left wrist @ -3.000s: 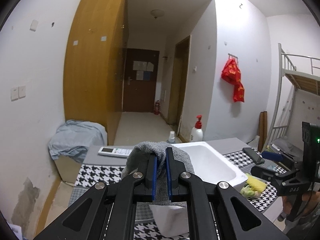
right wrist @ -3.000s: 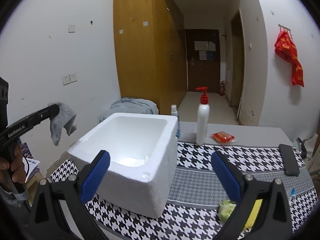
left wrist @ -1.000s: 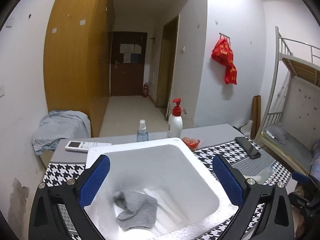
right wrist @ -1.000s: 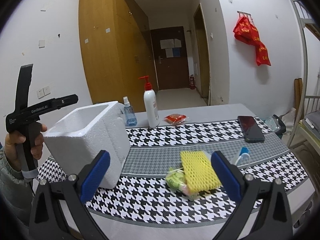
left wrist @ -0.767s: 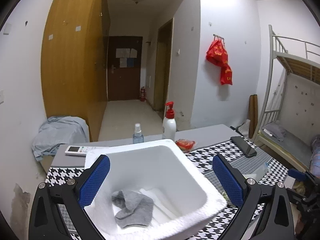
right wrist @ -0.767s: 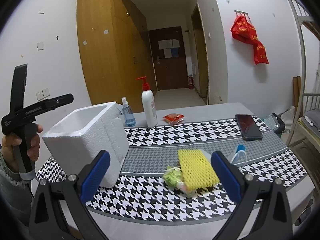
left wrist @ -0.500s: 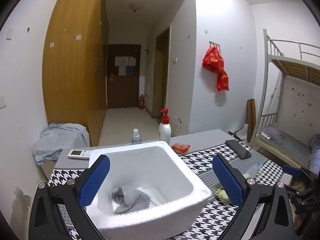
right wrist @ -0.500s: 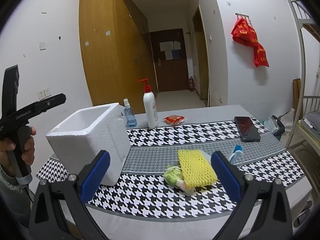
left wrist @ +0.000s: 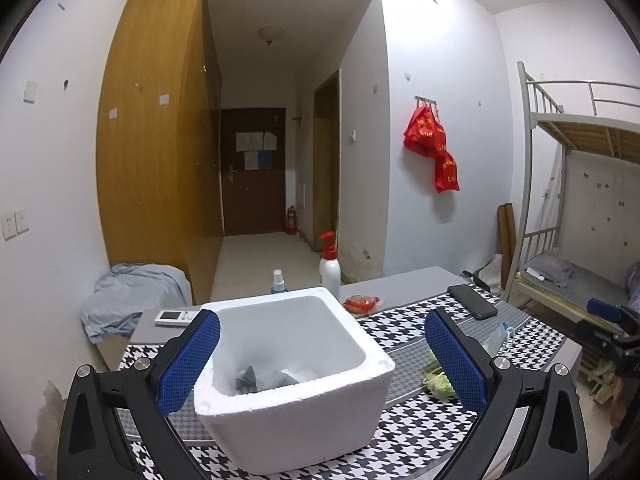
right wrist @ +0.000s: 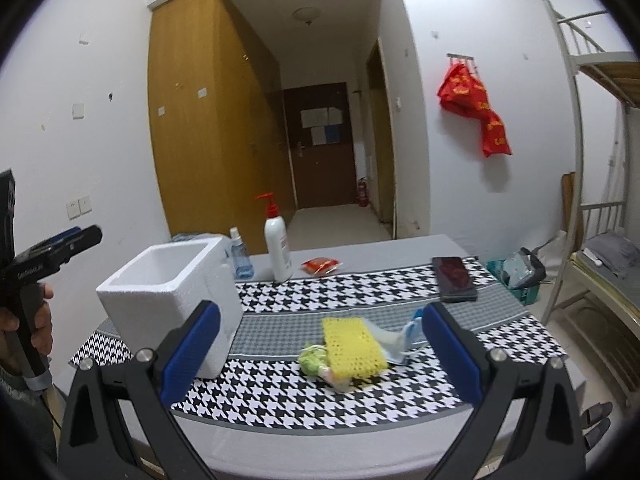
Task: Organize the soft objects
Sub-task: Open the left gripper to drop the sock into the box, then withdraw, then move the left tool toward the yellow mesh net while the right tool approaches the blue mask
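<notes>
A white foam box (left wrist: 296,392) stands on the houndstooth table, with a grey sock (left wrist: 262,378) lying inside it. My left gripper (left wrist: 320,360) is open and empty, held back above the box's near side. In the right wrist view the box (right wrist: 172,292) is at the left. A yellow mesh sponge (right wrist: 352,346) lies on a green soft item (right wrist: 314,360) at the table's middle, with a face mask (right wrist: 400,340) beside it. My right gripper (right wrist: 320,352) is open and empty, above the table's front edge, facing the sponge.
A pump bottle (right wrist: 278,248), a spray bottle (right wrist: 239,260), a red packet (right wrist: 320,266) and a black phone (right wrist: 454,278) lie at the table's far side. A remote (left wrist: 174,317) lies behind the box. A bunk bed (left wrist: 580,220) stands at the right.
My left gripper let go of the grey sock into the box and pulled back and up. My right gripper turned from the box to the sponge and backed off a little.
</notes>
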Motion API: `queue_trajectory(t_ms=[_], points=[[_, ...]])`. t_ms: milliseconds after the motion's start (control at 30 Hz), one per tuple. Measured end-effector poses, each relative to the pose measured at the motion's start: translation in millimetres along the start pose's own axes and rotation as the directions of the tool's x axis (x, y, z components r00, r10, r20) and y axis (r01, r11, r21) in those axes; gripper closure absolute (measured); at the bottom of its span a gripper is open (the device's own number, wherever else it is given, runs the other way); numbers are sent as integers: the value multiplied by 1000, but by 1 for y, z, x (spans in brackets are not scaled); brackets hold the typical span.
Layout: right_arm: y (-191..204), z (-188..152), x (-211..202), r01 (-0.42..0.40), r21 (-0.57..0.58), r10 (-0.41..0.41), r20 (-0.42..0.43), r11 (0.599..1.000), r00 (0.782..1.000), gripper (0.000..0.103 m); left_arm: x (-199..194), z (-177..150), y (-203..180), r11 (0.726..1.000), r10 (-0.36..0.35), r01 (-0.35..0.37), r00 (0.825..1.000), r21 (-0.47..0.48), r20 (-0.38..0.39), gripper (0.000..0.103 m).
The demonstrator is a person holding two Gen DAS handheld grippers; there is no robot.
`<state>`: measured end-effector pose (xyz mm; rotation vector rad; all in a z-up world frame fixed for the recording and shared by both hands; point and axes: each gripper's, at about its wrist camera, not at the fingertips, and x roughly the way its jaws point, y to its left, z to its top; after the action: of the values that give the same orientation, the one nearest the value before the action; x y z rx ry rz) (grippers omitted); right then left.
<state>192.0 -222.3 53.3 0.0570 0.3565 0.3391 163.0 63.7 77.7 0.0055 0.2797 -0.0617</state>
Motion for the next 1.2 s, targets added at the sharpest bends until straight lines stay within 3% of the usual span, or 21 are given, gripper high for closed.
queue_trajectory(t_ms=[600, 967, 1200], points=[[-6, -13, -32, 30, -3, -30, 43, 1000, 999, 1, -25, -32, -30, 999, -29, 29, 999, -16, 32, 1], [-20, -29, -41, 33, 4, -33, 66, 999, 997, 1, -41, -53, -50, 1000, -10, 12, 995, -20, 102, 1], [-28, -49, -37, 49, 10, -50, 56, 999, 997, 1, -32, -74, -68, 1000, -17, 19, 997, -18, 82, 1]])
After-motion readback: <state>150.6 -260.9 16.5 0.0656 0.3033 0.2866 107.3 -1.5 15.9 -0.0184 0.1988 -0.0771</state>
